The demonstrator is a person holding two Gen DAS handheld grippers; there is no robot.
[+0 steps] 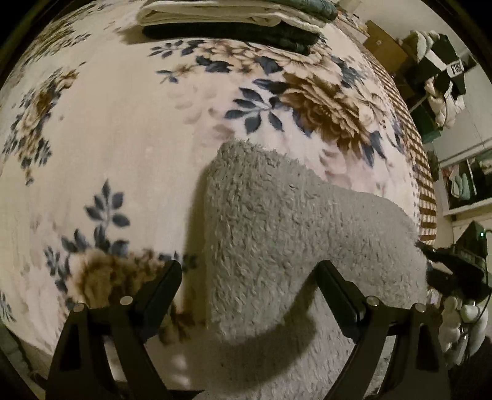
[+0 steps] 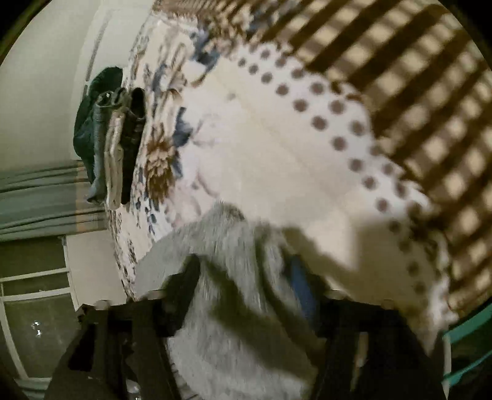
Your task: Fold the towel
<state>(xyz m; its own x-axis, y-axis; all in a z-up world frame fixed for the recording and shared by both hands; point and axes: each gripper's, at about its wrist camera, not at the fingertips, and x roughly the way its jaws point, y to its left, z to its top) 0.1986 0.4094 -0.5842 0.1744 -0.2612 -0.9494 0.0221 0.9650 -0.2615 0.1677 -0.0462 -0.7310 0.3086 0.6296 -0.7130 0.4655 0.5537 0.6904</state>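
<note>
A fluffy grey towel (image 1: pixel 286 221) lies partly raised over the floral blanket (image 1: pixel 123 129) and casts a shadow to its left and beneath. My left gripper (image 1: pixel 247 277) is open, its two black fingers wide apart on either side of the towel's near edge. The right gripper (image 1: pixel 455 267) shows at the right edge, at the towel's far-right end. In the blurred right wrist view, a bunch of the grey towel (image 2: pixel 233 252) sits between the fingers of my right gripper (image 2: pixel 244 274), which seems shut on it.
A stack of folded cloths (image 1: pixel 233 21) in cream, black and teal lies at the blanket's far edge, seen as the stack (image 2: pixel 117 138) in the right wrist view. A brown checked cover (image 2: pixel 415 92) borders the bed. Shelves with clothes (image 1: pixel 439 80) stand at the right.
</note>
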